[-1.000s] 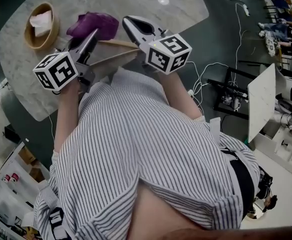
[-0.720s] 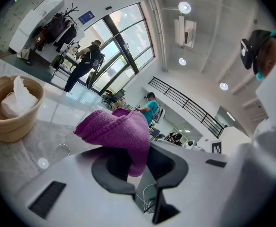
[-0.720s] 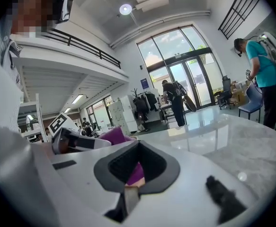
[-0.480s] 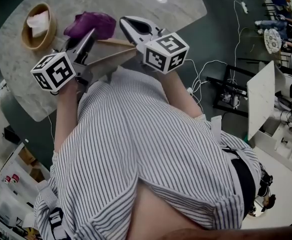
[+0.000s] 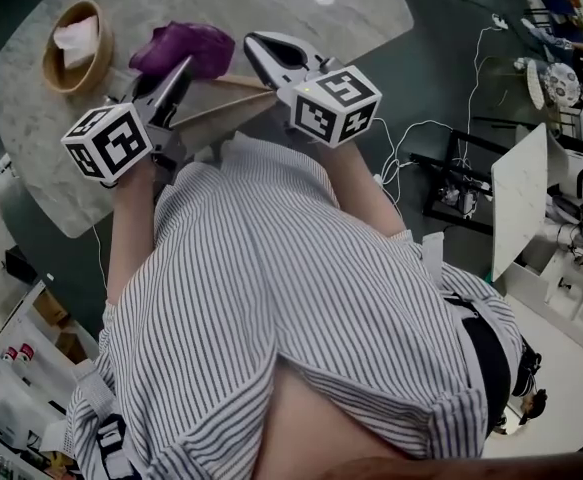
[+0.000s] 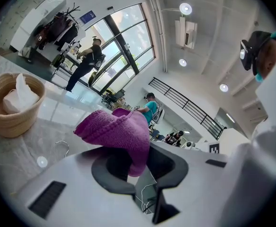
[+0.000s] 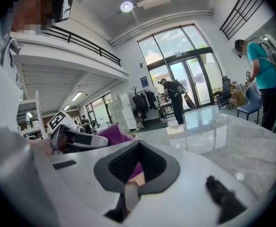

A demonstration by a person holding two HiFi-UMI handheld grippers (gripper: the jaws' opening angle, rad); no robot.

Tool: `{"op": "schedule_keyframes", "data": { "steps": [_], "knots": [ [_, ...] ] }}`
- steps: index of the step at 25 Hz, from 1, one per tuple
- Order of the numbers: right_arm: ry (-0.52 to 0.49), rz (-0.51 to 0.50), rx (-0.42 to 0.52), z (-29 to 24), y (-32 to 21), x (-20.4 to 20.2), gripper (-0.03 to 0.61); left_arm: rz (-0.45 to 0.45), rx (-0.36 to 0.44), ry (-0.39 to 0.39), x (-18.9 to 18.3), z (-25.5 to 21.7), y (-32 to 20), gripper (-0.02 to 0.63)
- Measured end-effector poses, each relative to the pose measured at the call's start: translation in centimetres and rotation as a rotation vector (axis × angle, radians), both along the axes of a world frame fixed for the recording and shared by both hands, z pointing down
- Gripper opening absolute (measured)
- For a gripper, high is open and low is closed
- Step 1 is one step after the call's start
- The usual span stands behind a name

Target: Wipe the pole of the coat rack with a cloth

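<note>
You wear a loose shirt (image 5: pixel 271 308) of narrow black and white stripes, filling the centre of the head view. Your left gripper (image 5: pixel 179 73), upper left, and right gripper (image 5: pixel 263 48), upper centre, are pale grey with dark pads (image 6: pixel 110 183). Each carries a white cube with black square markers: left cube (image 5: pixel 111 140), right cube (image 5: pixel 334 103).

We are looking at a brightly lit hall: daylight is pouring through tall windows (image 6: pixel 123 37), and round ceiling lamps (image 6: pixel 185 8) are burning white. One lamp is glaring as a small spot off the marble counter (image 5: pixel 271 8). Both gripper views are bulging at their edges inside black corners. The left tongs (image 6: pixel 138 150) and right tongs (image 7: pixel 138 145) are blurring up close, as is the pole (image 7: pixel 134 179) inside the right pair, while the cloth (image 6: pixel 116 131) is showing crisp weave.
</note>
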State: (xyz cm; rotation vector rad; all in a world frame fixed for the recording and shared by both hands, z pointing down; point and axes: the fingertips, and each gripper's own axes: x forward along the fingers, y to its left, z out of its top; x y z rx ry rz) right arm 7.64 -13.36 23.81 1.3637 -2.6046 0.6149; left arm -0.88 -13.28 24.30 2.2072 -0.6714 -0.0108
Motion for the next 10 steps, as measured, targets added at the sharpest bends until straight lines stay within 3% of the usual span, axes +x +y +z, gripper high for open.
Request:
{"op": "schedule_keyframes", "data": {
  "steps": [10],
  "knots": [
    [-0.008, 0.006, 0.007, 0.16, 0.31, -0.66, 0.015, 0.017, 0.003, 0.004, -0.04, -0.03, 0.64, 0.081]
  ]
}}
